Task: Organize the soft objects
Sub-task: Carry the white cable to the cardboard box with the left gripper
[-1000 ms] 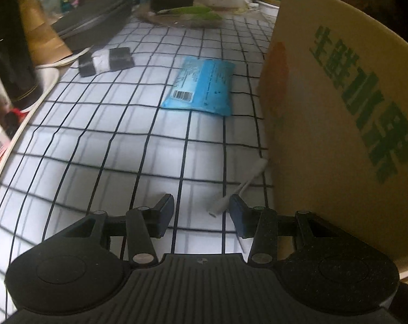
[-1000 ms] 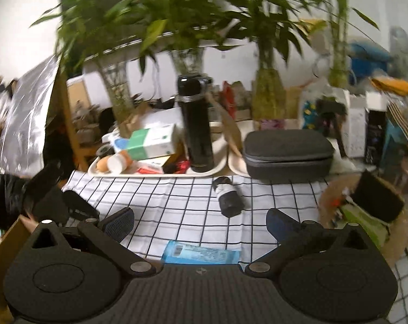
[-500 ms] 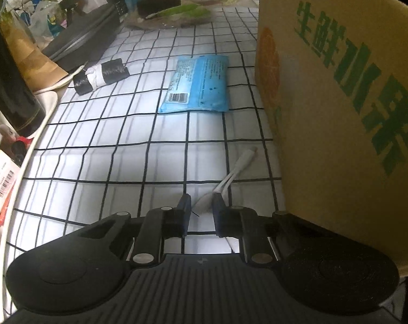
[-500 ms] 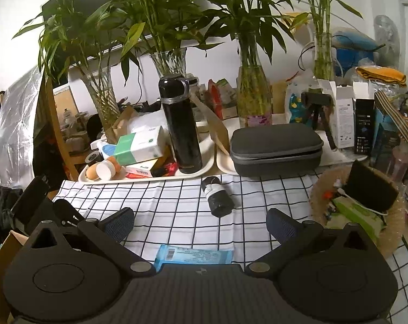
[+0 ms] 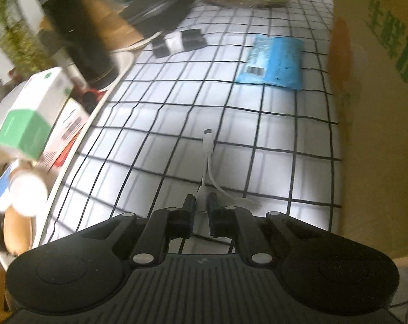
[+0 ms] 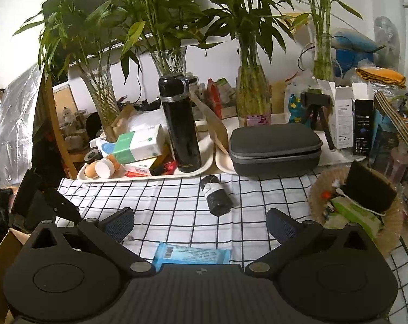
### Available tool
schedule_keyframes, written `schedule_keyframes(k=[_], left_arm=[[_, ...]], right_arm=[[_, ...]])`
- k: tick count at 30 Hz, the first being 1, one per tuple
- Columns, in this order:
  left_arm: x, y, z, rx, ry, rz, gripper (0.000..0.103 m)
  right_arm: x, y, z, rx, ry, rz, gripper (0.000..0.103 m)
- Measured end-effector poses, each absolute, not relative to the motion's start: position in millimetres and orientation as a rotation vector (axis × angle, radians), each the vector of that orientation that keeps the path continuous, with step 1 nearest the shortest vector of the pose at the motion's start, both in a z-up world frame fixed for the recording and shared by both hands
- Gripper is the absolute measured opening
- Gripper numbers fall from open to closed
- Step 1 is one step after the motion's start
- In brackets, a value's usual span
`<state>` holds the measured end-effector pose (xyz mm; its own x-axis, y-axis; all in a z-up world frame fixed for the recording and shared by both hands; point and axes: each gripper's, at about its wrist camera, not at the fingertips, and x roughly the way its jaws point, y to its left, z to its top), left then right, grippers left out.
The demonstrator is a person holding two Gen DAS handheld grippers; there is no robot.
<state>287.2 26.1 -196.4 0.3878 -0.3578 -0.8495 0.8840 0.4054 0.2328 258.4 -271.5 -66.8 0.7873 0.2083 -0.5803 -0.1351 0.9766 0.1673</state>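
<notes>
cardboard box (image 5: 379,124) | green print "生鲜", partly cut off

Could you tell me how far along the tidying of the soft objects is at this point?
Nothing visibly sorted yet. In hand: the left gripper has just closed on the white cable beside the cardboard box. Left: the blue packet and black roll lie on the checked cloth; the right gripper is open, empty.
</notes>
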Motion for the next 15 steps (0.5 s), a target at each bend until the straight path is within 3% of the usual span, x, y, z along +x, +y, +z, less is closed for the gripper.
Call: schedule_keyframes(k=[15], left_arm=[[299.5,21.3,-194.0,0.710,0.917,-0.896,0.010]], right_arm=[[254.5,-275.6,-63.3,0.133,0.619,0.183,0.103]])
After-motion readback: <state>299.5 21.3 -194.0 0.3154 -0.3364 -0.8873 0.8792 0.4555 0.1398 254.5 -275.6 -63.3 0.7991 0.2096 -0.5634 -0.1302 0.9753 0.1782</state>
